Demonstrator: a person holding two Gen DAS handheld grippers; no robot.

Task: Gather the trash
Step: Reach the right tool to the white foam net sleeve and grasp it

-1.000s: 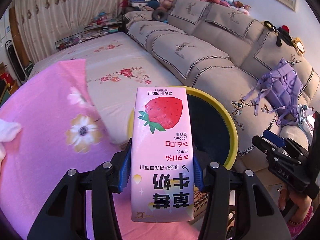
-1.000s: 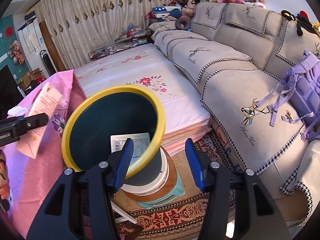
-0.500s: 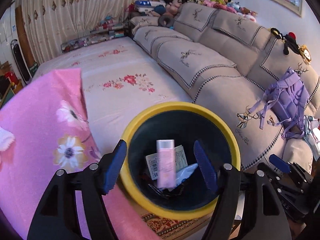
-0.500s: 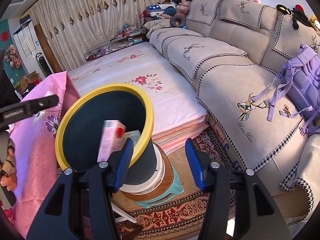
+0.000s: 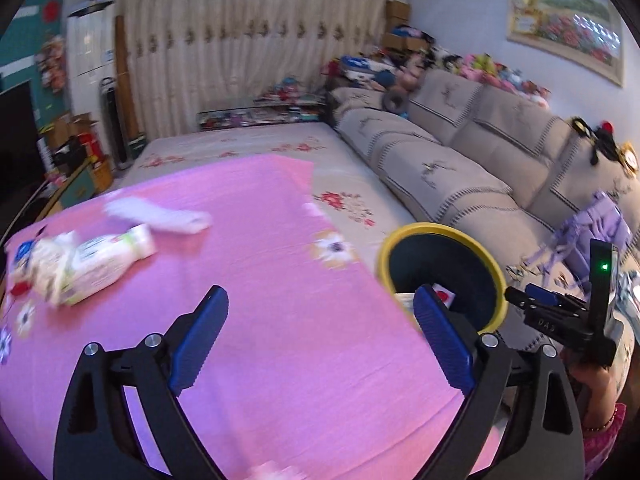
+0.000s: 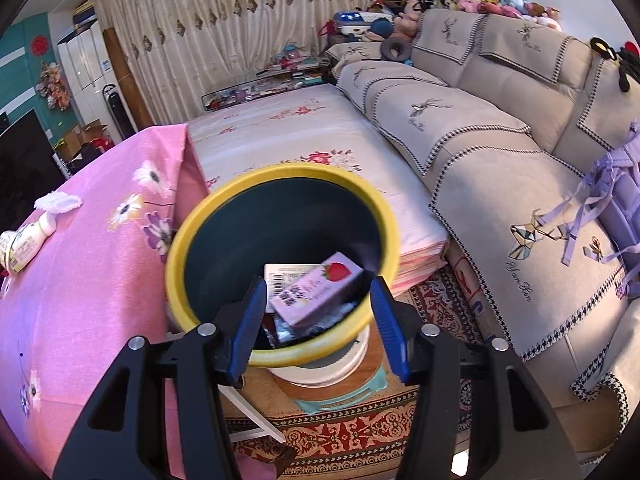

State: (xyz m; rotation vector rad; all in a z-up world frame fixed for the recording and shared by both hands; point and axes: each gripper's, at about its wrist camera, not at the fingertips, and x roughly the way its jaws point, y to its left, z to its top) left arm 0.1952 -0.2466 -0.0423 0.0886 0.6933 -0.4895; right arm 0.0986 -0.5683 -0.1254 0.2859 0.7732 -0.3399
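The pink strawberry milk carton (image 6: 316, 290) lies inside the yellow-rimmed dark bin (image 6: 280, 176) on other wrappers. A corner of it shows in the left wrist view (image 5: 444, 294), inside the bin (image 5: 436, 229). My right gripper (image 6: 318, 326) is open and empty, just above the bin's near rim. My left gripper (image 5: 320, 340) is open and empty over the pink flowered tablecloth (image 5: 260, 280). A crumpled plastic bottle (image 5: 80, 266) and a white tissue (image 5: 160, 216) lie on the cloth to the far left. The bottle (image 6: 24, 246) and tissue (image 6: 58, 202) also show in the right wrist view.
The bin stands on a white and teal stool (image 6: 340, 384) on a patterned rug (image 6: 352, 436). A beige sofa (image 6: 500, 128) with a purple backpack (image 6: 616, 192) is to the right. A flowered mattress (image 6: 288, 132) lies behind. The right gripper's body (image 5: 568, 320) shows right of the bin.
My left gripper opened and let go of the carton, which dropped into the bin. The left gripper then swung left over the pink cloth. The right gripper stayed near the bin.
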